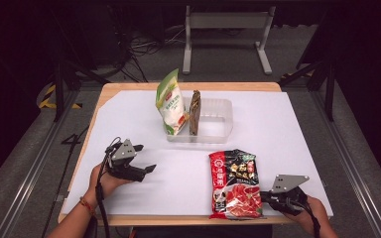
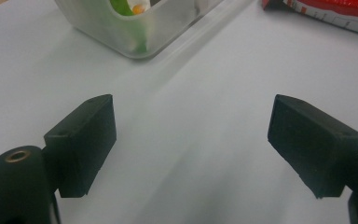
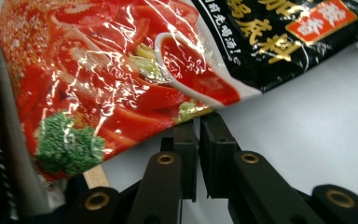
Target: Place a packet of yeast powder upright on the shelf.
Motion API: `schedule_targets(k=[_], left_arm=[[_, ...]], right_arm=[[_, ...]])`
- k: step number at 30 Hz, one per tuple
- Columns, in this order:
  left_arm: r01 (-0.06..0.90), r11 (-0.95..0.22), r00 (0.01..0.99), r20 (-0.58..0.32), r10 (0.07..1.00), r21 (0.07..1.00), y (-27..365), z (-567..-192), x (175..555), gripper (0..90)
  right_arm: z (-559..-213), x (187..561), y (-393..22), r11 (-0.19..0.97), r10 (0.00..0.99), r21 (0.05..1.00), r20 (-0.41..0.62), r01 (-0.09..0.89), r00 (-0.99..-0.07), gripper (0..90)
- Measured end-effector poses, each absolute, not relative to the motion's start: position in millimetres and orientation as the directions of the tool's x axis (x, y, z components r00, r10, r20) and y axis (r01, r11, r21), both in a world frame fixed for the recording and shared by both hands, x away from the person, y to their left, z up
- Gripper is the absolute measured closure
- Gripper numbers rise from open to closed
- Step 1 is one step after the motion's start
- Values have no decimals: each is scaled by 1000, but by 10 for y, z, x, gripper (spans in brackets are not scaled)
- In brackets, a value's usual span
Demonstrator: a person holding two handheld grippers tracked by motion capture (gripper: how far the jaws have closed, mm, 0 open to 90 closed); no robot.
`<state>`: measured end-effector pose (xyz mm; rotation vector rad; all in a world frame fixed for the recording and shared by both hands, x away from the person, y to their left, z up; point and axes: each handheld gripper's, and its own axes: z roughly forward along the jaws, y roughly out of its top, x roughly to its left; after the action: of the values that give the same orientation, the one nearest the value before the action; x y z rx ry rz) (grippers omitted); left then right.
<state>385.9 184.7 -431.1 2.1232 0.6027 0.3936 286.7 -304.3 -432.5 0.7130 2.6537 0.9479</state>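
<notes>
A red hot-pot soup packet lies flat near the table's front edge, its lower end reaching that edge. My right gripper is at the packet's lower right side, jaws pressed together on the thin edge of the packet. My left gripper rests on the white sheet at the left, its jaws wide apart with bare sheet between them. A clear plastic tray holds a green-and-white bag and a brown packet, both standing upright at its left end.
A white sheet covers the wooden table. The tray's right half holds nothing. A corner of the red packet shows at the upper right of the left gripper view. Metal frame legs and cables lie on the floor behind.
</notes>
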Motion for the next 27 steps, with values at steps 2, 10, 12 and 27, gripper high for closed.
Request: schedule_targets(k=[2, 10, 12, 27], left_arm=[[277, -506, 833, 58, 550, 817, 1843, -4311, 3860, 159], [278, -509, 835, 57, 547, 815, 1831, -4321, 3862, 159], [279, -507, 836, 55, 546, 816, 1829, -4322, 3861, 158], [246, -498, 833, 82, 548, 832, 1826, -4297, 3820, 151]], right_arm=[[-4324, 2858, -2969, 683, 501, 640, -61, 351, -864, 846], [-4323, 2837, -2831, 702, 474, 633, -73, 326, -877, 811], [-4325, 2837, -2808, 703, 473, 634, -77, 323, -878, 792], [-4192, 3108, -3224, 479, 653, 753, 38, 452, -756, 440]])
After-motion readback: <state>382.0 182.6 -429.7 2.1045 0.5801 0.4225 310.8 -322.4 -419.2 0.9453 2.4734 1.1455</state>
